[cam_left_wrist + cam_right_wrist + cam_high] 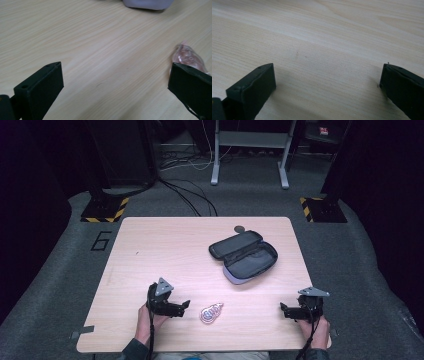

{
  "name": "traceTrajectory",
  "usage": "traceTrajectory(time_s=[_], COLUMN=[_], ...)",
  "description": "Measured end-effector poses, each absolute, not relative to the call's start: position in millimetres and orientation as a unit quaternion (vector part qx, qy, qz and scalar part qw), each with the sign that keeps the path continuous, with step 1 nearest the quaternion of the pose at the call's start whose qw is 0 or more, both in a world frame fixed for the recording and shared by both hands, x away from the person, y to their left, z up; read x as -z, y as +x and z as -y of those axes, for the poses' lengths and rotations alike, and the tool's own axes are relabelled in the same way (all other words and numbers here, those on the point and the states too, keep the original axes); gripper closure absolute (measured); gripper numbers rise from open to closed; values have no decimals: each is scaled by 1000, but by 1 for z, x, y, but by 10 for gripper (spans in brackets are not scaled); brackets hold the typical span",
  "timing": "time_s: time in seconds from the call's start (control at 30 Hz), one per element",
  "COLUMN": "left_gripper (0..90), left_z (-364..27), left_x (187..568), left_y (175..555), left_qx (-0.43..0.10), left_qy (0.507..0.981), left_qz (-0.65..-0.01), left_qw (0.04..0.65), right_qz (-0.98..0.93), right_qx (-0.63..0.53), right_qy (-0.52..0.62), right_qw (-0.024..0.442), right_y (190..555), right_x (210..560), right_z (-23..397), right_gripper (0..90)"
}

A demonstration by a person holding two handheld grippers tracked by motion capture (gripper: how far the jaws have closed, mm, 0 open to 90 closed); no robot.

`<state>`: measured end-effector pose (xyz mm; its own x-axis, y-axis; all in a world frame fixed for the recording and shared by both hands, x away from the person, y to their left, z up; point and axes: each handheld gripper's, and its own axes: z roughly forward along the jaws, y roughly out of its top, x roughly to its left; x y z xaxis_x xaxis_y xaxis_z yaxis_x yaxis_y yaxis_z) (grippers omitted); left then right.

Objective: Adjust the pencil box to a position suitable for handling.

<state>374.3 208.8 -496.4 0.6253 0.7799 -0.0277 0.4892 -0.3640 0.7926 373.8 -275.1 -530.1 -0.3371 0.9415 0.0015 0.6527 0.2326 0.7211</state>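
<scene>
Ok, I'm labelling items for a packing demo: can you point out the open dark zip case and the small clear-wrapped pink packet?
Open dark zip case (248,259): high view, on its grey inner lining.
Small clear-wrapped pink packet (211,313): high view, on its middle.

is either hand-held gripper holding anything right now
No. The left hand-held gripper and right hand-held gripper are both open and empty; the packet lies free on the table.

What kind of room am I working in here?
Probably a lab or recording studio: dark curtains around a carpeted floor, hazard-striped stand bases, loose cables, and a numeral 6 marked beside the wooden table.
</scene>
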Motion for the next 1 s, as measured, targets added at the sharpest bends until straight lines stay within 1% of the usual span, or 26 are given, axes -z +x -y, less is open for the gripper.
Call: traceTrajectory(time_s=[0.13, 0.23, 0.4, 0.67, 0.73, 0.77, 0.8, 0.83, 0.9, 0.97, 1.0], left_gripper=[4, 4, 4, 0, 7, 26, 26, 77, 148, 160, 181], left_z=[-195, -178, -154, -129, -120, -120, -117, -114, -112, -110, -109], left_x=[498, 500, 503, 508, 512, 512, 513, 515, 516, 518, 518], left_y=[373, 372, 370, 369, 370, 370, 370, 371, 372, 371, 371], left_qx=[-183, -164, -151, -122, -122, -122, -117, -115, -114, -110, -113], left_qy=[808, 817, 826, 849, 854, 854, 854, 858, 858, 861, 862], left_qz=[-389, -379, -359, -329, -322, -322, -322, -319, -315, -314, -313], left_qw=[404, 403, 407, 396, 391, 391, 391, 386, 389, 384, 383], right_qz=[-752, -752, -752, -752, -752, -752, -752, -752, -752, -750, -752], right_qx=[-321, -320, -320, -320, -320, -320, -320, -320, -320, -321, -320], right_qy=[530, 530, 530, 530, 530, 530, 530, 530, 530, 531, 529], right_qw=[225, 227, 227, 227, 227, 227, 227, 227, 227, 228, 228], right_y=[374, 374, 374, 374, 374, 374, 374, 374, 373, 373, 373], right_x=[530, 530, 530, 530, 530, 530, 530, 530, 530, 530, 530], right_z=[275, 275, 275, 275, 275, 275, 275, 275, 275, 274, 275], right_gripper=[0, 0, 0, 0, 0, 0, 0, 1, 1, 1, 1])
